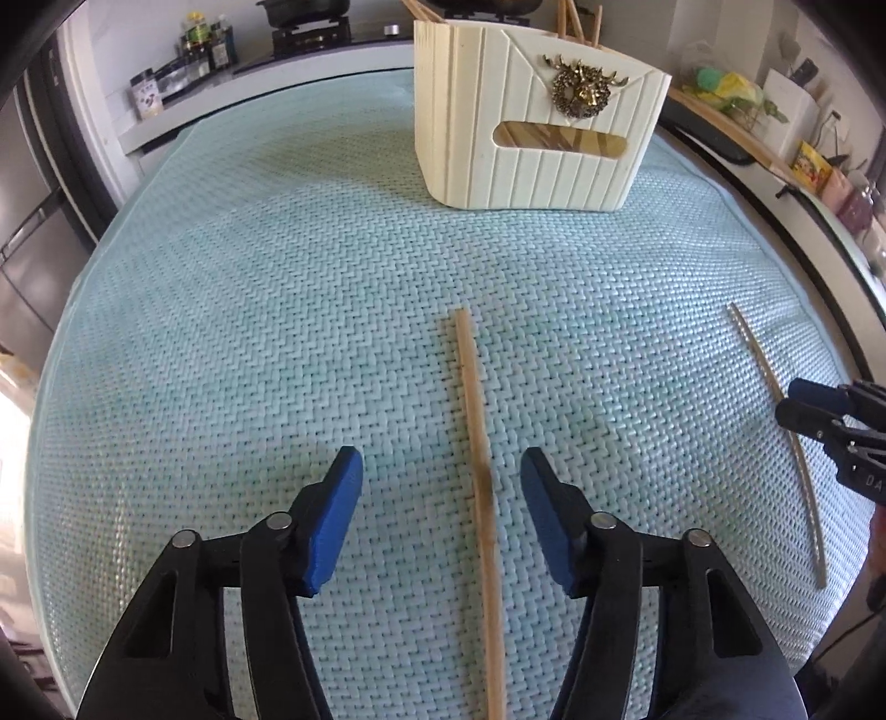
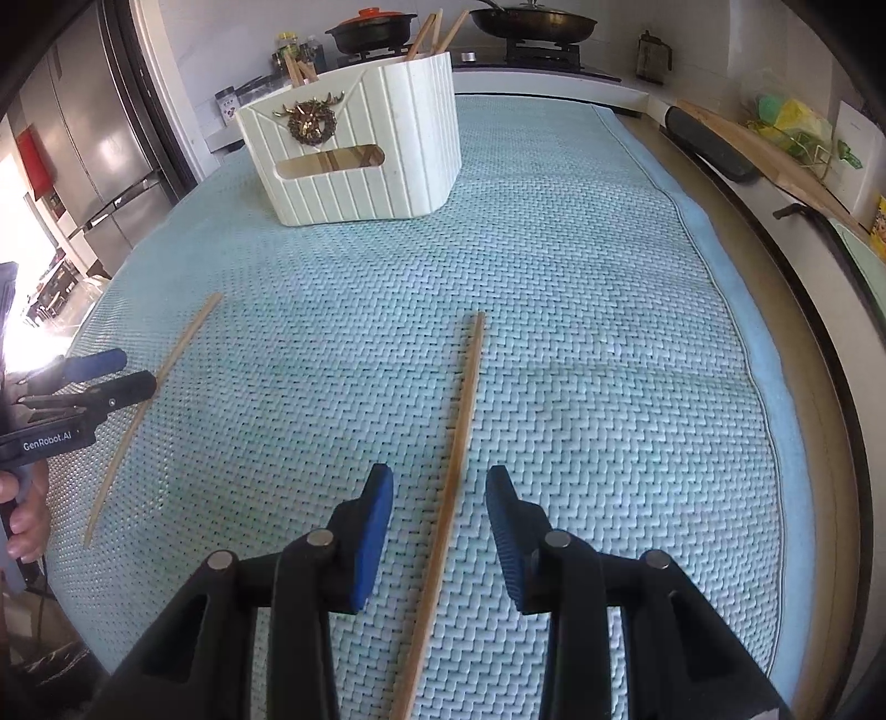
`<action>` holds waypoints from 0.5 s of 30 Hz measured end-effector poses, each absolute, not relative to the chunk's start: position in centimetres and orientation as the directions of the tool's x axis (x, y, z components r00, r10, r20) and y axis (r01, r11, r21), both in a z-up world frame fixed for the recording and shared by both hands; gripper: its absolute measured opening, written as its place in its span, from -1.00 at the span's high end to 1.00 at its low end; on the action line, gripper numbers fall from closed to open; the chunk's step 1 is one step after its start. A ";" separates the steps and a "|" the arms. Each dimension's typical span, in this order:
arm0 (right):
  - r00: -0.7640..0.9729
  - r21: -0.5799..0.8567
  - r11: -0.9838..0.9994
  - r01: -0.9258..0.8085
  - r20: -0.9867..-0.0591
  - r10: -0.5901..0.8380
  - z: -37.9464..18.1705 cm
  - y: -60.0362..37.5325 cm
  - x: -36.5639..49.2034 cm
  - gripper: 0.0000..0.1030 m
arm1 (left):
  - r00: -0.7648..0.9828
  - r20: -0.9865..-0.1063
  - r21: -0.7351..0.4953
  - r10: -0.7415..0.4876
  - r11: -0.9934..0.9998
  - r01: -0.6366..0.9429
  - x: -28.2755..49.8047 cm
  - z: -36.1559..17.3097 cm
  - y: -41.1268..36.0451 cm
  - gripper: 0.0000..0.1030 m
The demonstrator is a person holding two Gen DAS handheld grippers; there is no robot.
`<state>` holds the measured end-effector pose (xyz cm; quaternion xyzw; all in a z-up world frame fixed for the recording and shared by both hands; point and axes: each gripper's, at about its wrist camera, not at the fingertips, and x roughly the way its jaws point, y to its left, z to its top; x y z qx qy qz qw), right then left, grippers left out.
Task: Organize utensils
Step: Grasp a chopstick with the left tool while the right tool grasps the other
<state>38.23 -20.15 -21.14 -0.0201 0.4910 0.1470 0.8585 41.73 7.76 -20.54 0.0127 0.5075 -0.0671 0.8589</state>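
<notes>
Two wooden chopsticks lie on a light blue woven mat. My left gripper (image 1: 442, 459) is open, its blue pads either side of the left chopstick (image 1: 476, 454), low over the mat. My right gripper (image 2: 440, 476) is open around the right chopstick (image 2: 457, 443). The right chopstick also shows in the left wrist view (image 1: 775, 410), with the right gripper (image 1: 794, 401) over it. The left chopstick (image 2: 160, 376) and left gripper (image 2: 133, 368) show in the right wrist view. A cream ribbed utensil holder (image 1: 531, 116) (image 2: 354, 155) with a gold deer emblem stands upright at the far end, with several chopsticks in it.
The mat (image 1: 249, 288) covers the table. Behind it is a counter with a gas stove, pots (image 2: 376, 27), a pan (image 2: 531, 22) and spice jars (image 1: 205, 44). A fridge (image 2: 94, 127) stands on the left. A shelf with bags and boxes (image 1: 736, 94) runs along the right.
</notes>
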 end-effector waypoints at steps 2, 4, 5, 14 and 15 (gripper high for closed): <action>0.461 0.098 0.955 -0.279 -0.859 0.223 -21.4 -19.8 39.5 0.31 | 0.466 -0.879 -0.053 -0.105 0.991 0.123 42.8 -20.9 8.0 0.03; 0.459 0.082 0.956 -0.281 -0.863 0.209 -21.4 -19.3 40.6 0.32 | 0.463 -0.881 -0.042 -0.097 0.991 0.127 43.7 -20.9 7.9 0.06; 0.458 0.073 0.955 -0.288 -0.865 0.204 -21.4 -19.0 41.2 0.32 | 0.464 -0.881 -0.041 -0.097 0.991 0.130 44.1 -20.8 7.9 0.07; 0.454 0.048 0.960 -0.277 -0.874 0.174 -21.2 -18.1 45.3 0.86 | 0.467 -0.874 -0.033 -0.132 0.976 0.214 45.5 -20.9 5.7 0.86; 0.451 0.060 0.959 -0.277 -0.873 0.185 -21.3 -18.2 45.5 0.87 | 0.474 -0.870 -0.031 -0.133 0.976 0.216 45.5 -20.9 5.5 0.87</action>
